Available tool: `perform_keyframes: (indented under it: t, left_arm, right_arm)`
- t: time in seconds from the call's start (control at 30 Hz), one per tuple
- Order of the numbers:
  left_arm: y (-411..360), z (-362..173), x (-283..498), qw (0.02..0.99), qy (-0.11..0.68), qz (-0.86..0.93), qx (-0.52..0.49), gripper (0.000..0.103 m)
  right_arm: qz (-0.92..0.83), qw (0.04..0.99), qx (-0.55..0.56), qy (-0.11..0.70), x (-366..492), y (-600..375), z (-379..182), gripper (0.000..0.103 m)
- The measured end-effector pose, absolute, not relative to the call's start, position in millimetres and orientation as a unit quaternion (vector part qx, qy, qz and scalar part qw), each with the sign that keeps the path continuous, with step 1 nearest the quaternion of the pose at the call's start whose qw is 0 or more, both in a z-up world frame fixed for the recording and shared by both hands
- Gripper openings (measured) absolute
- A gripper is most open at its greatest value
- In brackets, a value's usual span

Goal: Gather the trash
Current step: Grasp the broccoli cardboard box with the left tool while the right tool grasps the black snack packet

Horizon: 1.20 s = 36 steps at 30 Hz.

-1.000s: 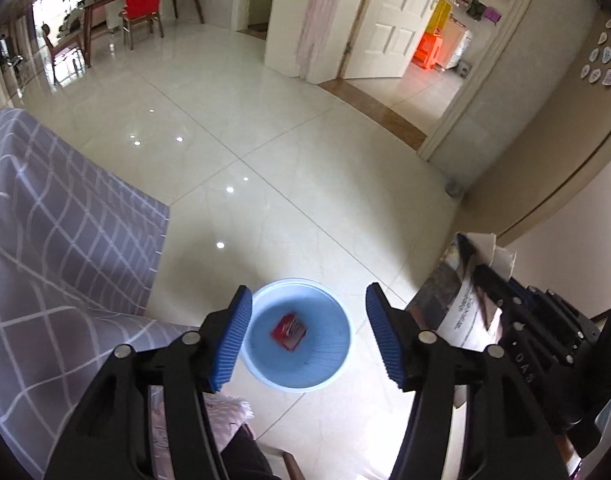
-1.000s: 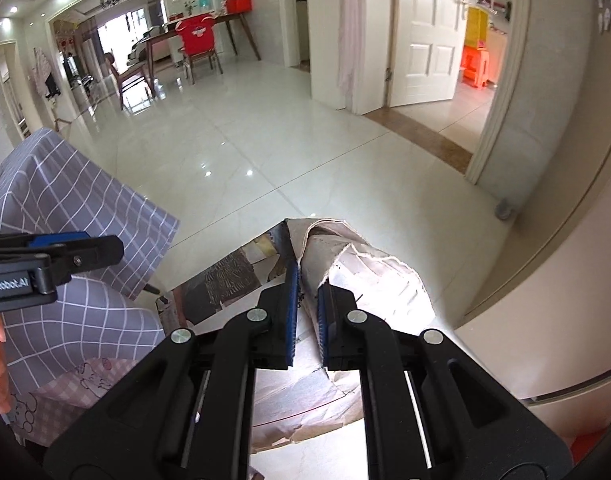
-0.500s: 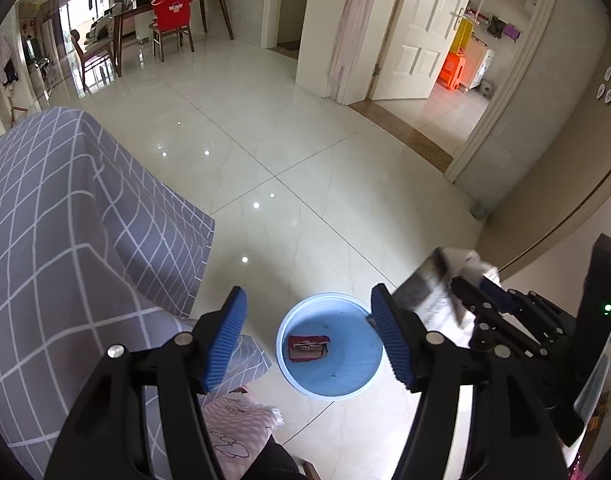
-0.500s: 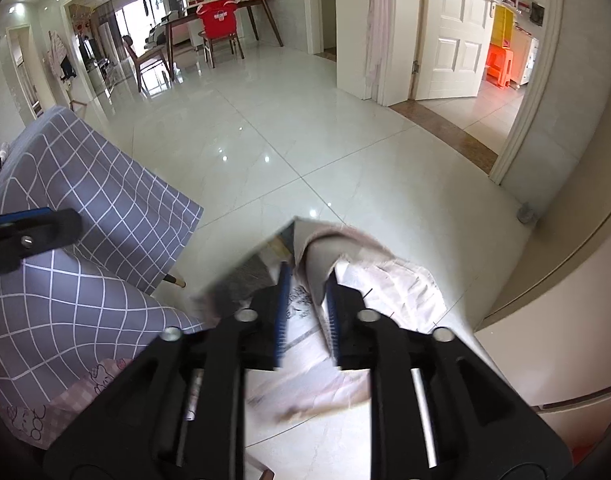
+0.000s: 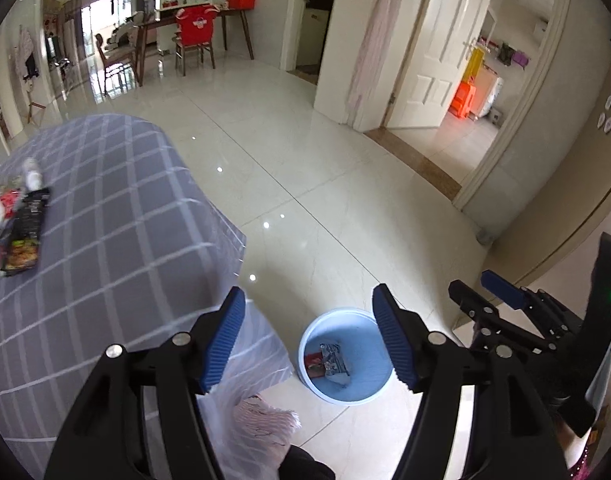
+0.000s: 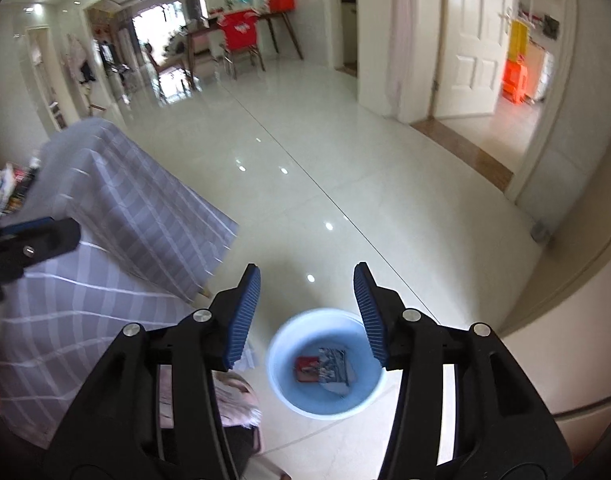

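A light blue bin (image 5: 343, 356) stands on the tiled floor; it also shows in the right wrist view (image 6: 325, 362). Inside lie a red wrapper (image 6: 305, 368) and a crumpled printed paper (image 6: 335, 364). My left gripper (image 5: 307, 336) is open and empty, above the bin's left side. My right gripper (image 6: 307, 312) is open and empty, high above the bin; it also shows at the right of the left wrist view (image 5: 493, 292). More trash lies on the table: a dark snack packet (image 5: 25, 232) and a white item (image 5: 31, 170).
A table under a grey checked cloth (image 5: 105, 220) stands left of the bin. A pink cloth (image 5: 261, 428) hangs below its edge. A beige wall (image 5: 565, 208) rises at the right. Doorways and a dining table with chairs (image 5: 193, 36) are far behind.
My right gripper opened and let go of the crumpled paper, which now lies in the bin. Both grippers lifted and turned left, bringing the tabletop into view.
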<state>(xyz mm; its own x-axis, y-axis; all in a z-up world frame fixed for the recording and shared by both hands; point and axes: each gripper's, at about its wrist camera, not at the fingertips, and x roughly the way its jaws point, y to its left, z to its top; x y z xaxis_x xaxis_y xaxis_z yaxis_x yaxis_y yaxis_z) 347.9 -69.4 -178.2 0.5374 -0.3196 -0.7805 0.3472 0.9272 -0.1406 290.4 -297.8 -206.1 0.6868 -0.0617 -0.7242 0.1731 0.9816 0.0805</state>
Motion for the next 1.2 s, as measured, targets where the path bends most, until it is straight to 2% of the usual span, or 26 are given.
perform_keyframes:
  t: [0.17,0.43,0.63,0.73,0.97,1.17,1.2]
  left_arm:
    - [-9,-150,340,0.899,0.41,-0.152,0.001,0.067]
    - [149,-111,318,0.933,0.355,0.002,-0.056,0.08]
    - [274,-117,289,0.922,0.347,0.104,-0.135,0.083]
    - [321,-133,276,0.908,0.354,0.13,-0.18,0.083]
    - [360,-176,275,0.882,0.372,0.08,-0.277,0.082]
    - [345,-180,289,0.897,0.363,0.075,-0.242,0.082]
    - [341,-180,293,0.898,0.366,0.078,-0.229,0.078]
  right_arm:
    - [-0.011,0.934,0.054,0.353,293,-242,-165,0.048]
    - [0.095,0.94,0.026,0.326,313,-123,-126,0.051]
    - [0.155,0.931,0.009,0.331,330,-39,-123,0.061]
    - [0.17,0.927,0.004,0.335,336,-12,-125,0.061]
    - [0.175,0.921,-0.007,0.348,351,20,-138,0.064]
    - [0.156,0.917,-0.008,0.366,368,19,-149,0.065]
    - [0.154,0.915,-0.007,0.371,373,19,-152,0.065]
